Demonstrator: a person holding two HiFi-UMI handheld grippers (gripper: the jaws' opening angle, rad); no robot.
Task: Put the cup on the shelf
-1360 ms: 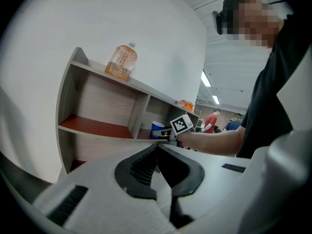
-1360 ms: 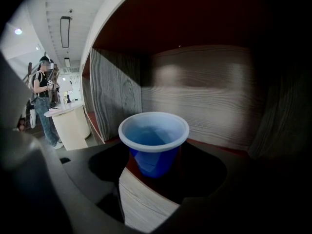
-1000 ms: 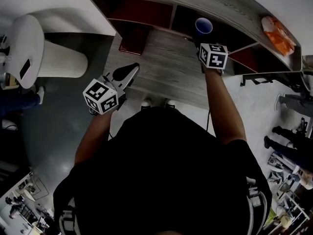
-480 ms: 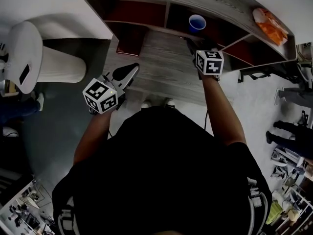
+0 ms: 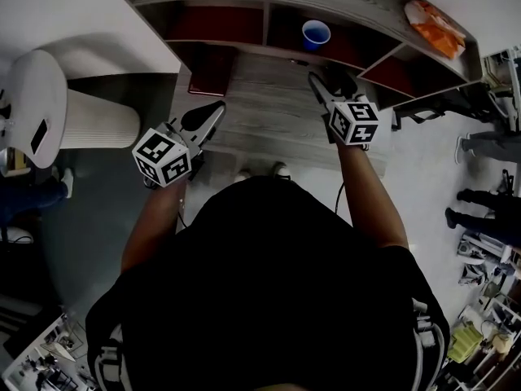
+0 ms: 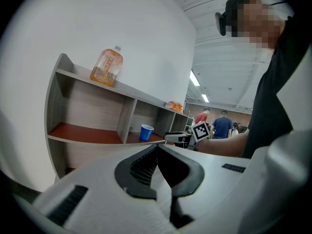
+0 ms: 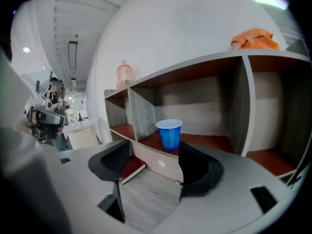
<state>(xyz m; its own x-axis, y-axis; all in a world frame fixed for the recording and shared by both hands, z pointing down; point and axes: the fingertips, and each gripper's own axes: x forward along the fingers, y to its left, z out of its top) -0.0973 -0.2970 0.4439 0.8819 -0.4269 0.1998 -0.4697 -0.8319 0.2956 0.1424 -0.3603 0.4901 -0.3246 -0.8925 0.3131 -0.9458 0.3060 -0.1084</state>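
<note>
I see a blue cup, a grey wood-grain shelf with red-brown floors, an orange bag, a dark red book, and black-and-white square markers on the left gripper and right gripper.

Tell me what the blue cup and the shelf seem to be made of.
Blue cup: likely thin plastic; smooth, uniform colour, with a rolled, paler rim. Shelf: wood-look board, probably laminate; grey grain on the frame and dividers, matte reddish-brown compartment floors.

No print can be read anywhere; the label on the orange bottle is too blurred.
</note>
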